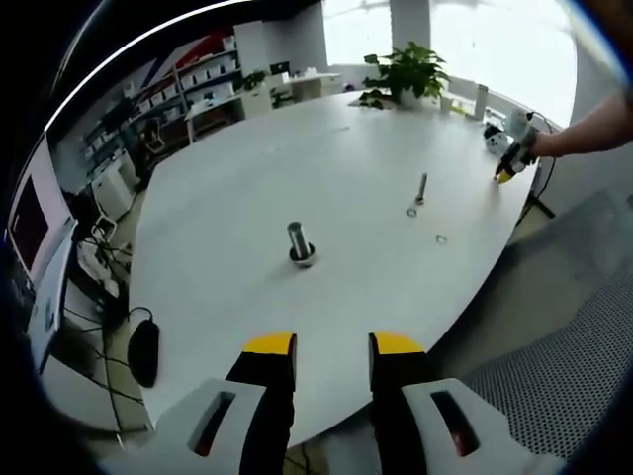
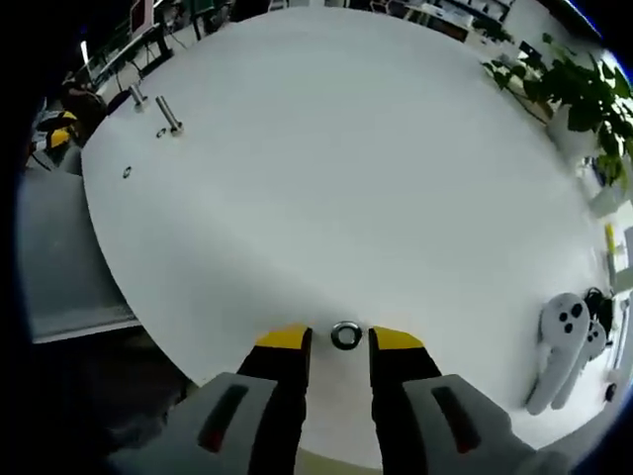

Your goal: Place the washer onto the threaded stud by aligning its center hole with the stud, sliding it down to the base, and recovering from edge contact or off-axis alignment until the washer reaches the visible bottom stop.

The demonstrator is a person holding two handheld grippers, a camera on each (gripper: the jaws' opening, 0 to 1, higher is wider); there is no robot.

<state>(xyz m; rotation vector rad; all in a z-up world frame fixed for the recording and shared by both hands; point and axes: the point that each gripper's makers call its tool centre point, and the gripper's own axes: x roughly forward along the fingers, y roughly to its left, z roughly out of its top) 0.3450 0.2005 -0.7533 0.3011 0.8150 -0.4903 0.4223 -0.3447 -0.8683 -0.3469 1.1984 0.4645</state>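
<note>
Left gripper (image 1: 332, 346): rose from the bottom centre of the left gripper view, yellow-tipped jaws parted with a clear gap and nothing between them, hovering over the near edge of the white table (image 1: 336, 158).
Threaded stud (image 1: 298, 240): stood upright on its base at the middle of the left gripper view, above the jaw tips and well apart from them.
Loose hardware: a second stud (image 1: 421, 187) lay right of centre in the left gripper view, with one small ring (image 1: 411, 212) just beside it and another small ring (image 1: 441, 238) near, lower right.
Right gripper (image 2: 340, 339): came up from the bottom centre of the right gripper view, jaws spread to either side of the washer, gaps showing on both sides.
Washer (image 2: 345, 335): lay flat on the table between the right gripper's yellow tips, near the table's near edge; whether the tips touched it could not be told.
Person's arm (image 1: 584, 127): reached in from the right edge of the left gripper view, hand at the far table rim holding the right gripper.
Controllers (image 2: 562, 348): white pair lay lower right of the right gripper view.
Plant (image 1: 406, 71): potted, top centre of the left gripper view.
</note>
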